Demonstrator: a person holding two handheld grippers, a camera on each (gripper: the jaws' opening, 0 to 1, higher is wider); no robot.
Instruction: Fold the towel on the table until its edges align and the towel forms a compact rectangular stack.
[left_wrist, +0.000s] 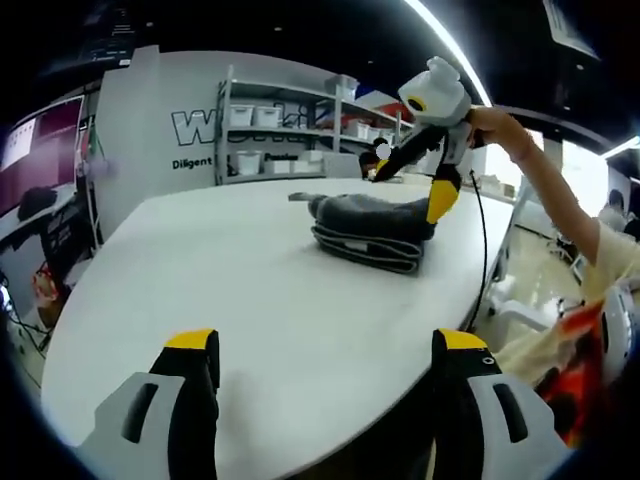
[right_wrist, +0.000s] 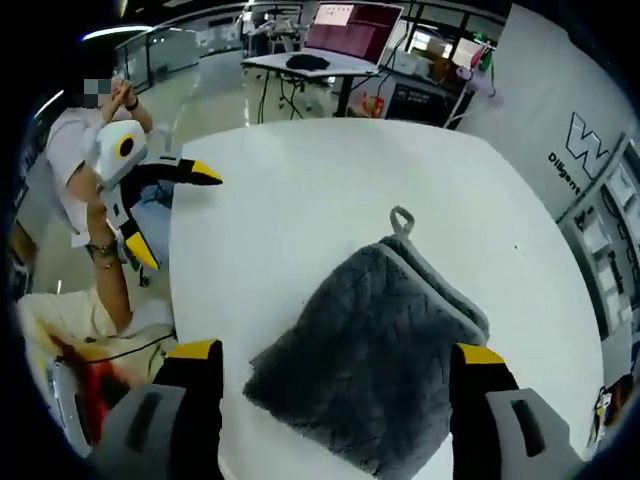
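In the left gripper view, the left gripper has its two yellow-tipped jaws spread wide apart with bare white table between them and nothing held. Well ahead of these jaws, slightly to their right, the grey towel lies on the table as a folded, layered stack, its top layer humped rather than flat. The right gripper comes in above the towel's far right end, held by a person's hand; one yellow tip hangs close to the towel's right end, but whether it touches the fabric cannot be told from this angle. The person's arm is cut off at the view's right edge. Behind the table, shelving stands against a wall whose lettering is partly hidden by the racks.

In the right gripper view, the right gripper also has its jaws parted wide, and the towel lies directly between and just beyond them, a folded rectangle with a small hanging loop at its far corner. Its near edge runs out of sight at the bottom. The jaws straddle the towel without visibly pinching it. The left gripper sits far off to the left beyond the table edge, jaws apart, held by the person.
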